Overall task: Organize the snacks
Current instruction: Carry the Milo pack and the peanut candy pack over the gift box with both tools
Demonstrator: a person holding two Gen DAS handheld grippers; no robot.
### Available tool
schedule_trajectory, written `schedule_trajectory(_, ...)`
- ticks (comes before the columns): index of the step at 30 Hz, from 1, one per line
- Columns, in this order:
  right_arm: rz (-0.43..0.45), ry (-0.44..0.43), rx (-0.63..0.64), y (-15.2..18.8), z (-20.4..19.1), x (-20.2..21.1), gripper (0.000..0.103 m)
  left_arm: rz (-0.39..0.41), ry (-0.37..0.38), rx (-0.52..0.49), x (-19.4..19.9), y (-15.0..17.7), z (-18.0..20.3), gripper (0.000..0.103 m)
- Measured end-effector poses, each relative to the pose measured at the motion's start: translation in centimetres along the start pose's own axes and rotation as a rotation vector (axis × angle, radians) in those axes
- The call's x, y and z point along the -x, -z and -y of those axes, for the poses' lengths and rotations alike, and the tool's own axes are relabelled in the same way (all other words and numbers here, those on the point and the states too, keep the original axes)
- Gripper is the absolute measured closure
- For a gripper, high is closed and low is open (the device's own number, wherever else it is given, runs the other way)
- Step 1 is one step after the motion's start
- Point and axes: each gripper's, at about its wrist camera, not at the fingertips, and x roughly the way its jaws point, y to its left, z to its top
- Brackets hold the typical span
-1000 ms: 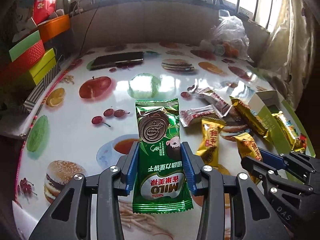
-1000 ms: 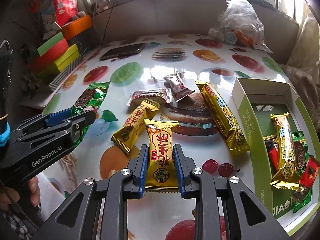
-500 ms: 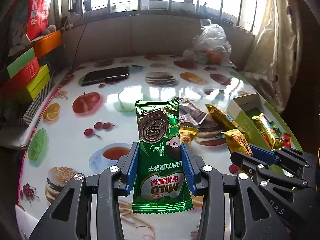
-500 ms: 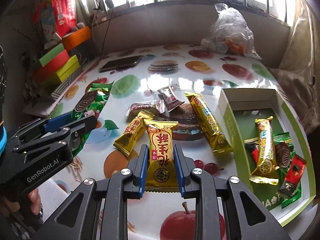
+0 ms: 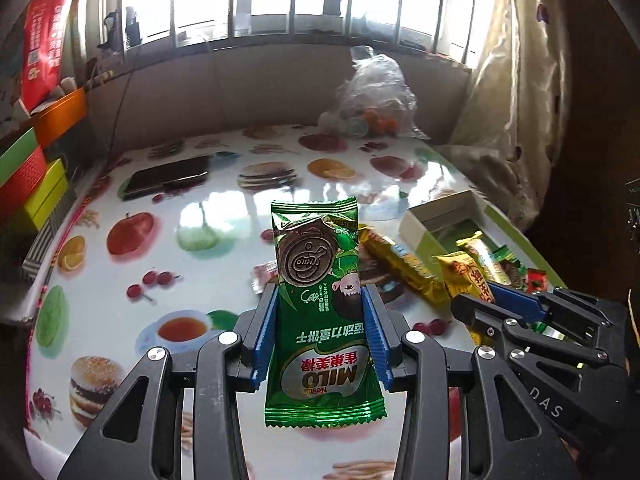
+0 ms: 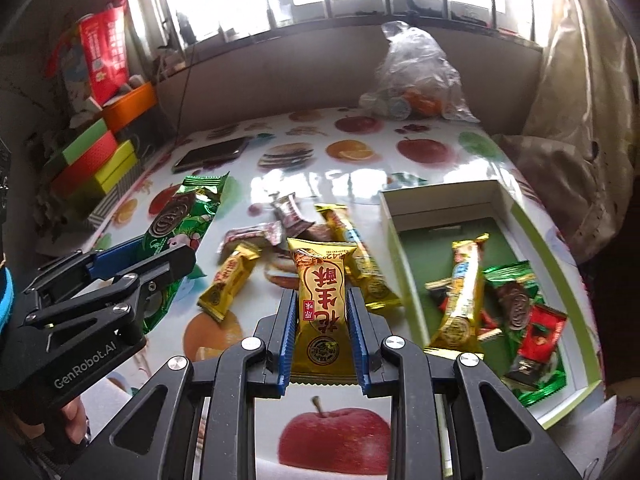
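My left gripper [image 5: 320, 300] is shut on a green Milo wafer packet [image 5: 316, 264] and holds it above the fruit-print table; it shows in the right wrist view [image 6: 180, 216] at left. My right gripper [image 6: 322, 296] is shut on a yellow peanut crisp packet [image 6: 322, 280], also lifted; that packet shows in the left wrist view [image 5: 466, 276]. The open green-and-white box [image 6: 400, 236] at the right holds several snacks. Several loose packets [image 6: 230, 278] lie on the table left of the box.
A black phone [image 5: 168, 176] lies at the table's back left. A clear plastic bag [image 6: 416, 76] sits at the back by the wall. Coloured boxes [image 6: 96, 160] are stacked along the left edge. A curtain hangs at right.
Both grippers have risen and tilted up with their packets still held; the table and box look farther below, and the box has moved nearer the right gripper.
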Motion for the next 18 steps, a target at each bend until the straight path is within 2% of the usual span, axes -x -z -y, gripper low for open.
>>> schedule_trajectory(18,0.022,0.095,-0.119,0.9,6.4,2.0,0.079,-0.030,0.127,-0.033,-2.4,-1.6,4.9,0.061)
